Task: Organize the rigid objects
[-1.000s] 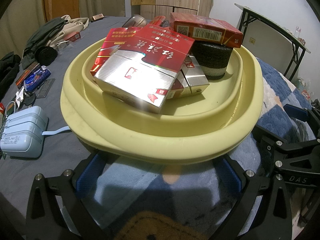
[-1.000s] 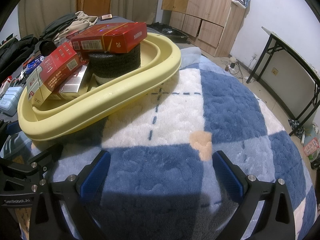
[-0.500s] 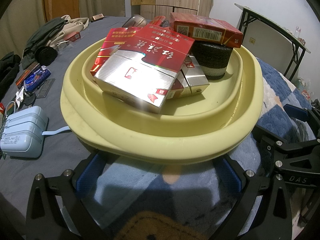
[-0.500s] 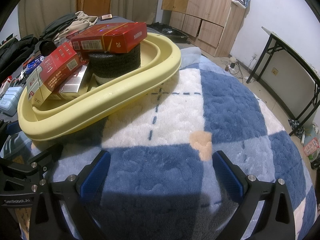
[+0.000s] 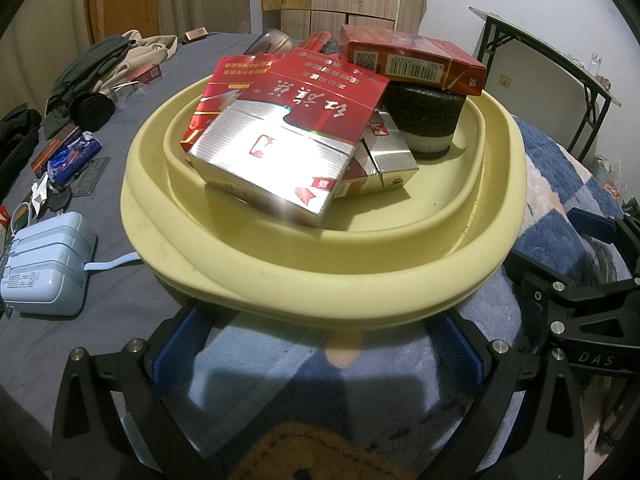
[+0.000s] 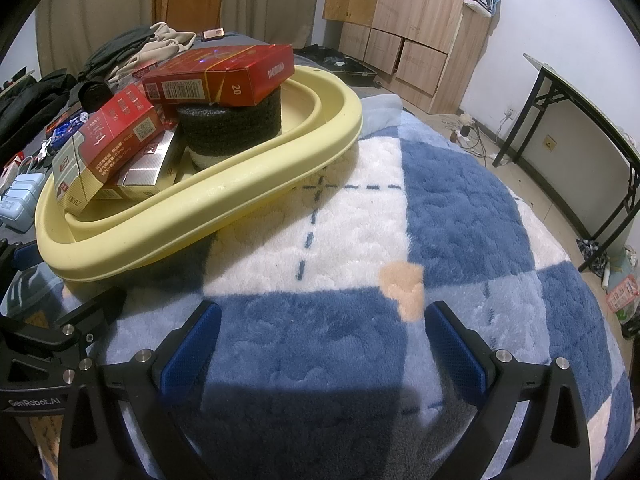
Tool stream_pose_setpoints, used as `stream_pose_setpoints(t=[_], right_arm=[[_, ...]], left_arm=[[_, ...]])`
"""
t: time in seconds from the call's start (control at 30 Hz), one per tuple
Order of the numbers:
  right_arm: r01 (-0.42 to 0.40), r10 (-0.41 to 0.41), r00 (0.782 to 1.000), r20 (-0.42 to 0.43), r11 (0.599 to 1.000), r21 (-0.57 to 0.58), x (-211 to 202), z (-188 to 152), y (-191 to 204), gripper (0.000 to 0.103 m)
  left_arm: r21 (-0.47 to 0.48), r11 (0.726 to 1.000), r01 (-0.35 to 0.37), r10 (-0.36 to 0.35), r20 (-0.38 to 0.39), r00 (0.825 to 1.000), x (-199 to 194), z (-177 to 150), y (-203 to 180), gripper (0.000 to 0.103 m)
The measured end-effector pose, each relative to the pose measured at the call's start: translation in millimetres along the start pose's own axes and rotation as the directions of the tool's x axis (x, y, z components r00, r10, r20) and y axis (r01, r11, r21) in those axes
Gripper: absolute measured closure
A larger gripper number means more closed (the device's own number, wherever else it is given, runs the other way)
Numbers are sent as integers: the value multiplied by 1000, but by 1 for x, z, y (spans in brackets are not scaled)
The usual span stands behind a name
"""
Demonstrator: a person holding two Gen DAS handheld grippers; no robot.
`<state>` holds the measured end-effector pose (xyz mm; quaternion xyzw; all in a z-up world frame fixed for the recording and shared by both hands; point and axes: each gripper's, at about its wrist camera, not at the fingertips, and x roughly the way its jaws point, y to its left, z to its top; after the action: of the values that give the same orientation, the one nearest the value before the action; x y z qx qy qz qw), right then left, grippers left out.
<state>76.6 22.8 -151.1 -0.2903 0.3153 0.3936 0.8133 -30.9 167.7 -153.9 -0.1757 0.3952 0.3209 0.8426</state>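
Observation:
A pale yellow basin (image 5: 328, 280) sits on the bed and also shows in the right wrist view (image 6: 224, 200). It holds several red and silver cigarette cartons (image 5: 280, 132) and a black foam roll (image 5: 428, 120) with a red carton (image 5: 412, 62) on top. My left gripper (image 5: 316, 344) is open and empty, just in front of the basin's near rim. My right gripper (image 6: 320, 344) is open and empty over the blue and white blanket (image 6: 440, 200), to the right of the basin.
A light blue power bank (image 5: 44, 264) lies left of the basin with keys and small packets (image 5: 68, 156) behind it. Clothes (image 5: 104, 68) lie at the far left. A wooden cabinet (image 6: 400, 20) and a black-legged desk (image 6: 592, 128) stand beyond the bed.

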Motion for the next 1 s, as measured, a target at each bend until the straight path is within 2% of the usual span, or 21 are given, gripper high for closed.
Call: stream_pose_setpoints(t=[1.0], right_arm=[[0,0,1000,0,1000,-1,0,0,0,0]], left_arm=[[0,1000,0,0,0,1000,0,0,0,0]])
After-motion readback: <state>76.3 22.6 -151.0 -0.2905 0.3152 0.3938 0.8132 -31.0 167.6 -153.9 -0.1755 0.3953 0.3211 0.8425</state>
